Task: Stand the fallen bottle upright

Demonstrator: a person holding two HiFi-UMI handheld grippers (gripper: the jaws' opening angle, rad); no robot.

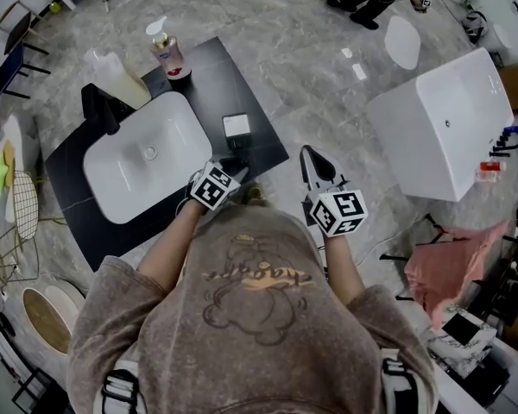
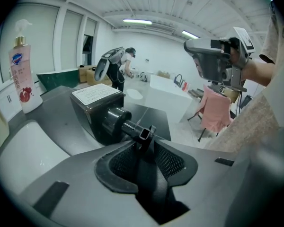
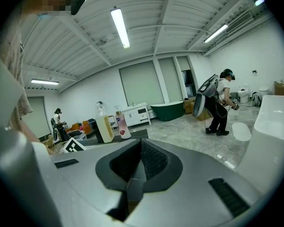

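Fallen bottle: one dark square pump bottle [image 1: 236, 129] [image 2: 97, 108], on its side on the black countertop [image 1: 211, 76]. It lies just right of the white basin [image 1: 164, 171] near the counter's edge, label up and pump toward the person.
Left gripper: the left gripper [image 1: 233, 164] [image 2: 143, 143] is clamped on the bottle's pump head [image 2: 144, 134], with a pad on each side.
Right gripper: the right gripper [image 1: 311, 158] [image 3: 139, 148] is pinched closed on nothing. It is held over the floor off the counter's right edge, apart from the bottle.
Upright bottles: two at the counter's far end, a soap bottle [image 1: 167, 52] [image 2: 22, 74] [image 3: 122, 126] with a red-and-white label and a cream bottle [image 1: 121, 78] [image 3: 104, 126] beside it.
Tap: one black tap [image 1: 99, 106] behind the basin.
Head view only: the tap, and how the bottle lies against the basin.
Left gripper view only: the pump head between the pads.
Right gripper view only: a second person [image 3: 57, 119] far off at left. The nearer person [image 3: 220, 103] [image 2: 120, 67] wears a backpack rig.
Bathtubs: two, a white bathtub [image 1: 445, 128] and a green bathtub [image 3: 170, 110] [image 2: 57, 77]. The green one shows only in the gripper views.
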